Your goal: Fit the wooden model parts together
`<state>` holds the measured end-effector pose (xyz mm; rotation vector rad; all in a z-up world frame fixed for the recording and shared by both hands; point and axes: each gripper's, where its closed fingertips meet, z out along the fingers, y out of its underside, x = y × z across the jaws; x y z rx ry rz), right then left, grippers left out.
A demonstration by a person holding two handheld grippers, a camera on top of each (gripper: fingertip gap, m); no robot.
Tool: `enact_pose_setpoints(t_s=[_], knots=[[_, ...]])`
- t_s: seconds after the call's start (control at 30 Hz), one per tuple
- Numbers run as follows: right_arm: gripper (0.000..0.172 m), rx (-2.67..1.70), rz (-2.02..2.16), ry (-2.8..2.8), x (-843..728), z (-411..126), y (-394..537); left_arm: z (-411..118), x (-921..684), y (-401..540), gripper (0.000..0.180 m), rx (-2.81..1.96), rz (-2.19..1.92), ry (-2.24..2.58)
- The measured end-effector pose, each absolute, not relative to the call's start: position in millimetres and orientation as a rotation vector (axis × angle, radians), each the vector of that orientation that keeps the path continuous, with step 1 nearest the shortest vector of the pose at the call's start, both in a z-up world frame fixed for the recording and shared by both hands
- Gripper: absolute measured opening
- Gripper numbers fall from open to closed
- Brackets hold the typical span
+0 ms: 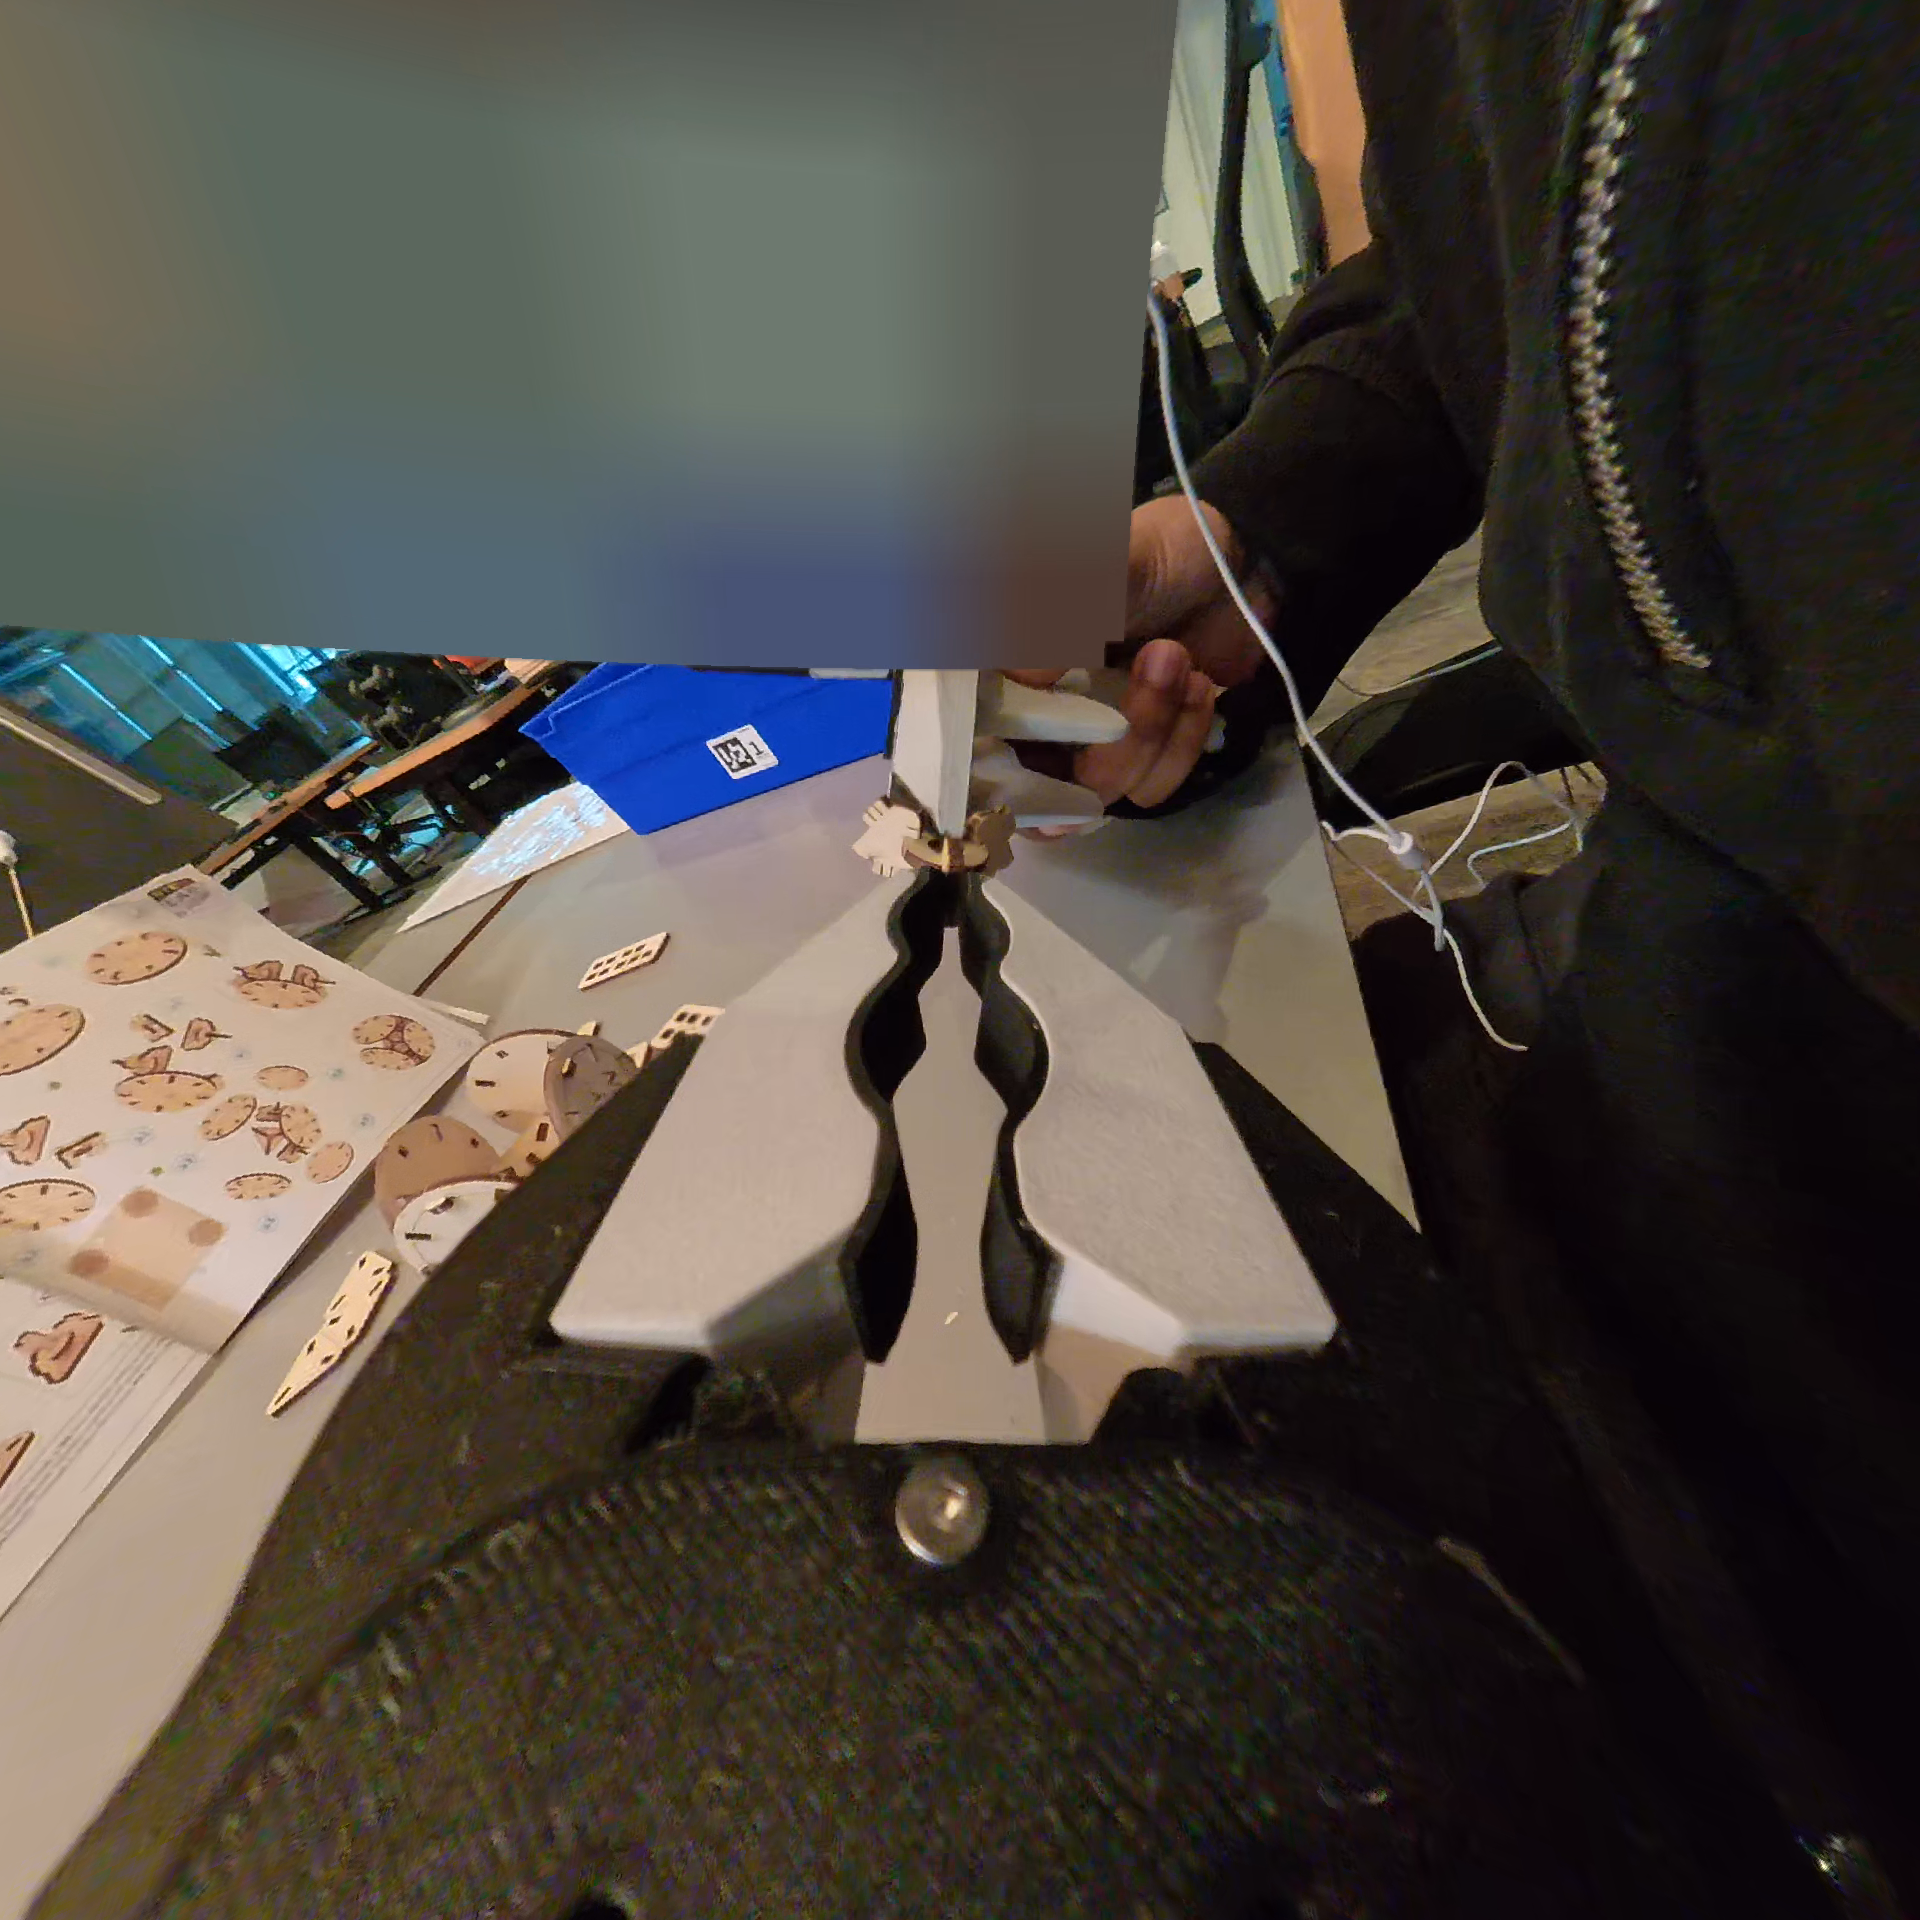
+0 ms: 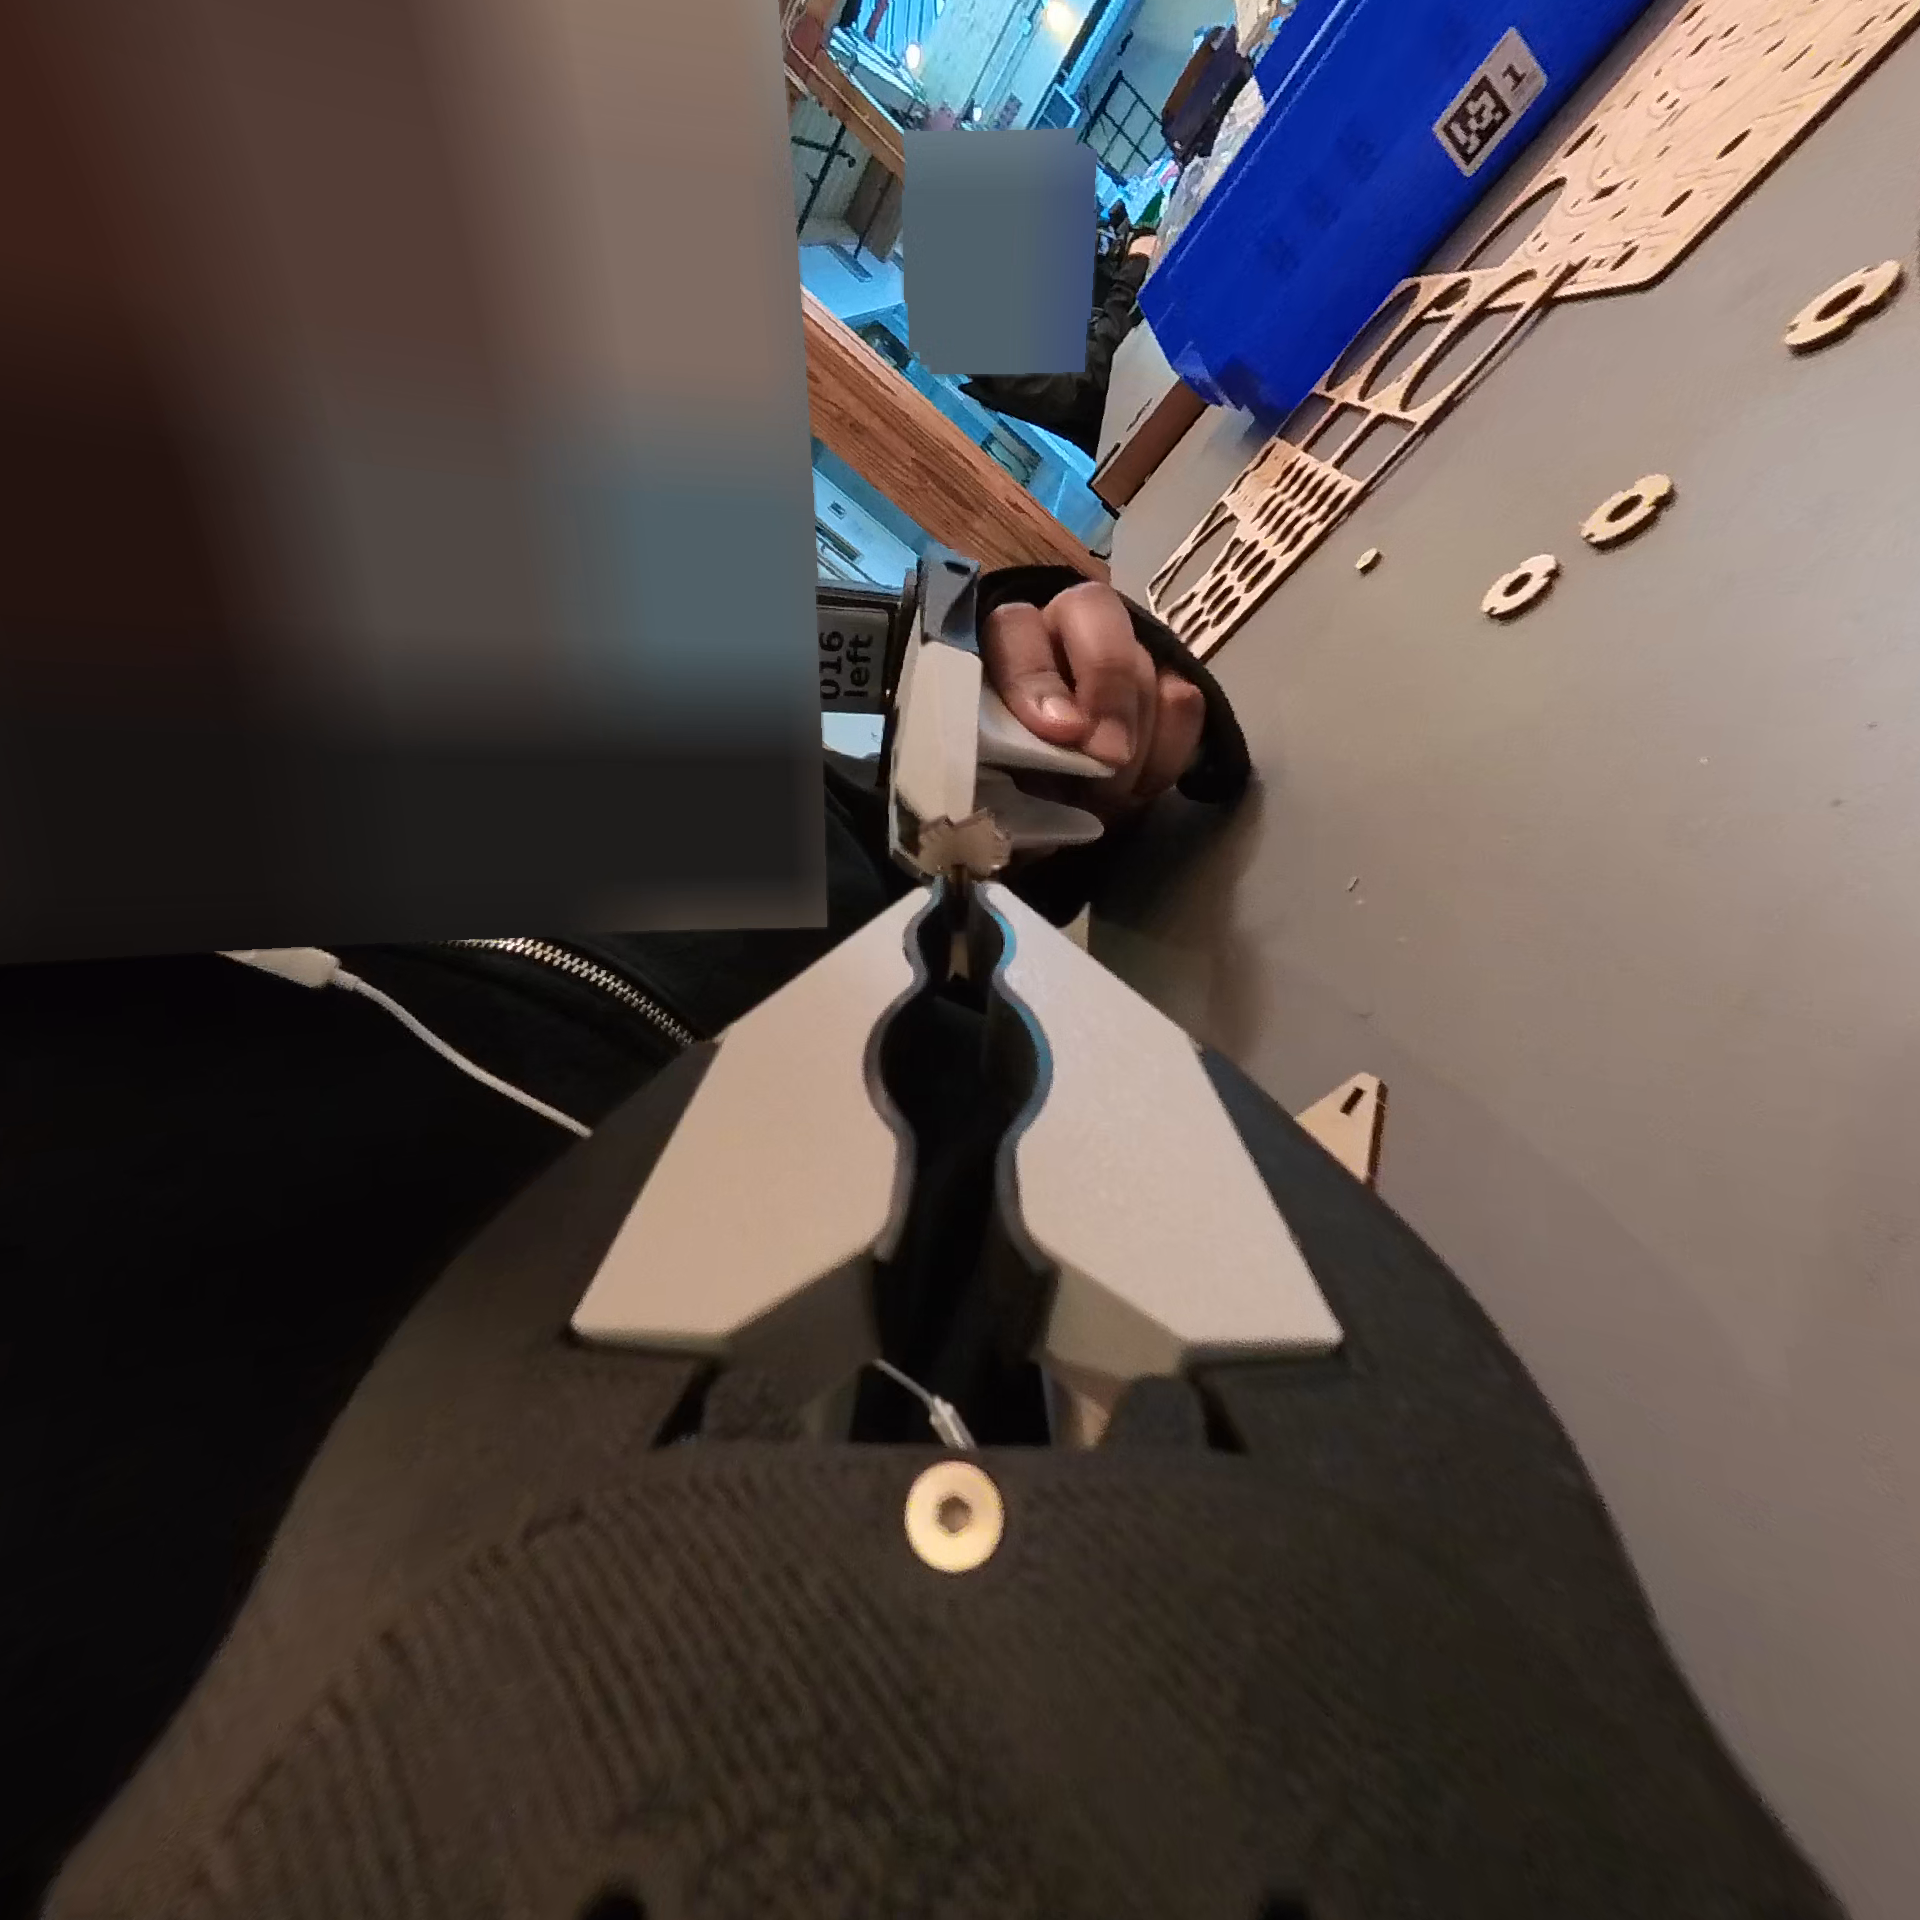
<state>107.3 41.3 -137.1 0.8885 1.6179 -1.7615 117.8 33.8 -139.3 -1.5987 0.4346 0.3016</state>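
Two grippers meet tip to tip above the grey table (image 1: pixel 1195 935): the left gripper (image 1: pixel 948 871) pinches a small toothed wooden assembly (image 1: pixel 935 836); the right gripper (image 2: pixel 961 883) nips the same cluster from the opposite side; how far joined, I cannot tell; loose clock-face discs (image 1: pixel 499 1122) at 9 o'clock, blue bin (image 1: pixel 675 738) at 11, nothing obstructing.

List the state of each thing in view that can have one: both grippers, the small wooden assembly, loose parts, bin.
Left gripper: jaws shut on small wooden gear assembly.
Right gripper: jaws shut on the same assembly, held above the table.
Wooden discs: loose, piled on table.
Wooden rings: lying flat, apart.
Blue bin: resting on table.
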Motion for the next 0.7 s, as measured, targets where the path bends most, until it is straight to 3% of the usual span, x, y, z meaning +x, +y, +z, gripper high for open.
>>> enact_pose_setpoints(t_s=[0.43, 0.6, 0.7], knots=[[0.0, 0.928, -1.754, 1.566, 107, -146, 46, -149, 120, 39, 0.002, -1.676, 0.277, 0.446], [0.0, 0.806, -1.695, 1.729, 116, -142, 14, -177, 172, 68, 0.003, -1.756, 0.291, 0.711], [0.0, 0.914, -1.736, 1.745, 94, -140, 33, -160, 139, 61, 0.002, -1.743, 0.265, 0.507]])
